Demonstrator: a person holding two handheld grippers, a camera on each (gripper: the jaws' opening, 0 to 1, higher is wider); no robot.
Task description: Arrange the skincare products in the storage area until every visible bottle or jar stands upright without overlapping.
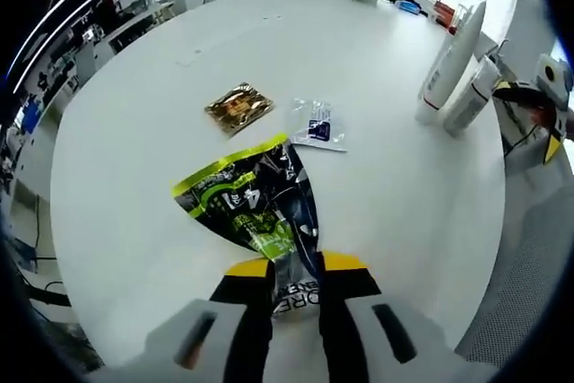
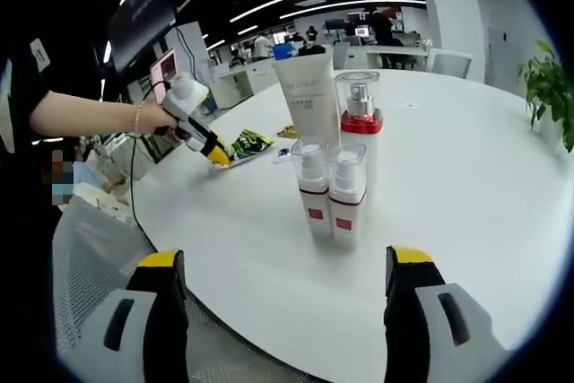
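Right gripper view: the left gripper (image 2: 218,156) is seen clamped on one green-black pouch (image 2: 251,143); four skincare containers stand upright mid-table (image 2: 502,177): two small pump bottles (image 2: 331,190), one tube (image 2: 309,96), one red-collared bottle (image 2: 360,118). The right gripper (image 2: 287,311) is held wide apart, gripping nothing.

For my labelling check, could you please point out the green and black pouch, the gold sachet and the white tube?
green and black pouch (image 1: 253,199), left gripper view, printed middle.
gold sachet (image 1: 239,107), left gripper view, centre.
white tube (image 2: 309,96), right gripper view, front face.

Left tool (image 1: 294,282) clamps green-black sachet (image 1: 256,204); white tubes (image 1: 453,73) upright.
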